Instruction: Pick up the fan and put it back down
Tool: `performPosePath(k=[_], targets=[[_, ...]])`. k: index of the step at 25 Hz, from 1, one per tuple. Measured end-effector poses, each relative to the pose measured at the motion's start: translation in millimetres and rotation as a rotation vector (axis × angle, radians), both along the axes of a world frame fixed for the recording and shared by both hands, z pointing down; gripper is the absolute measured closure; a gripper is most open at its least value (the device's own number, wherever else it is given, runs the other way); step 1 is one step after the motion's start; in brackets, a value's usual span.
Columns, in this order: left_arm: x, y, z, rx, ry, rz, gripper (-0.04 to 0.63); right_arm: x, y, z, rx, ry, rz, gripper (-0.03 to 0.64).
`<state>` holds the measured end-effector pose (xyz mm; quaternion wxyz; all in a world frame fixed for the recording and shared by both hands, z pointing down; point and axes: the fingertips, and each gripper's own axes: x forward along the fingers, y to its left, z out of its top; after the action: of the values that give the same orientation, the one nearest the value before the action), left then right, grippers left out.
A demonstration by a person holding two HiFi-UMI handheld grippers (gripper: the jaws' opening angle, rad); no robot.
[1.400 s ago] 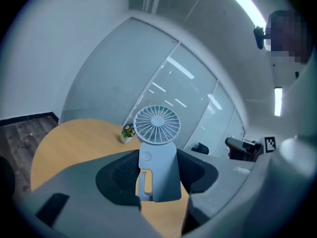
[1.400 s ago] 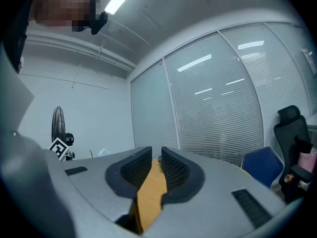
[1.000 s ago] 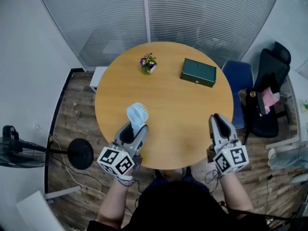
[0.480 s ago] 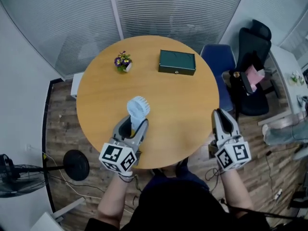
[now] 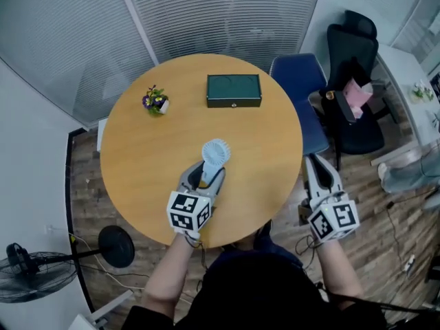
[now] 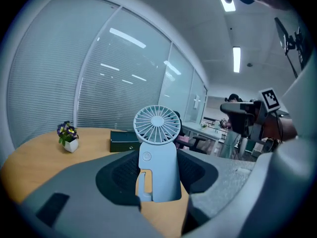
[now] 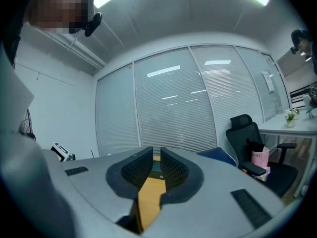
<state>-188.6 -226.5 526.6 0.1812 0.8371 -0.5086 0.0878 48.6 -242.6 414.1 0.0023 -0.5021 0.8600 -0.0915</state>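
Filling most of the head view is a round wooden table [image 5: 137,157], with a blue chair [image 5: 295,74] tucked at its far right edge and a black office chair [image 5: 354,60] farther right.

Both bare forearms reach out from the near side. The left forearm [image 5: 165,273] slants toward the far right and crosses the table's near edge, so the left gripper [image 5: 206,175] sits over the near middle of the tabletop, pointing away and a little downward. The right forearm [image 5: 337,273] runs almost straight away from the person. It holds the right gripper [image 5: 315,163] level, off the table's near right edge and above the floor.

A dark green box [image 5: 234,90] lies flat near the far edge, well apart from both grippers.

The left gripper's jaws stand wide and are clamped on the lower body of the pale blue fan [image 5: 215,154]. It is upright between the pads, its round grille rising clear of the jaws and facing the gripper's camera. Whether its base touches the wood cannot be told.

The right gripper's jaws are closing, with only a narrow gap left. Nothing is between them but the tabletop seen beyond.

A small potted flower [image 5: 155,102] stands at the far left of the table.
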Motion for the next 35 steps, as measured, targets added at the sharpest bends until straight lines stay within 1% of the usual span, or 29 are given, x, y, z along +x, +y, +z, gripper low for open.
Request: performPosePath(k=[4,9,13,17,20,25,30,31,34,35], targets=[[39,-25,41,-0.081,-0.075,0.050,0.382,35,-15,3,-0.006,-0.014,0.023,0.566],[77,-59,100,-0.197,-0.169,0.075,0.382,79,-35,9,-0.020,-0.023,0.052,0.567],[106,-76,150,-0.290,-0.246,0.101,0.382,117,-43,17,-0.030,-0.015,0.075,0.566],[138,-94,187,-0.348,-0.311,0.141,0.382,158,-53,26,-0.050,0.001,0.110,0.566],[152,-106,212,-0.390,-0.348,0.159,0.382,182,-63,31,-0.061,0.009,0.131,0.568],[160,-116,236,-0.439,-0.385,0.154,0.382,201,-79,38,-0.071,0.017,0.129,0.568],[165,-113,248,-0.489,-0.394,0.153,0.382,205,-88,47,-0.087,0.015,0.105,0.568],[166,-114,248,-0.489,-0.395,0.152,0.382,205,-90,48,-0.089,0.014,0.101,0.568],[172,-125,236,-0.436,-0.404,0.155,0.382,205,-95,50,-0.089,0.009,0.093,0.568],[173,-127,235,-0.430,-0.406,0.157,0.382,205,-95,51,-0.087,0.007,0.092,0.568]])
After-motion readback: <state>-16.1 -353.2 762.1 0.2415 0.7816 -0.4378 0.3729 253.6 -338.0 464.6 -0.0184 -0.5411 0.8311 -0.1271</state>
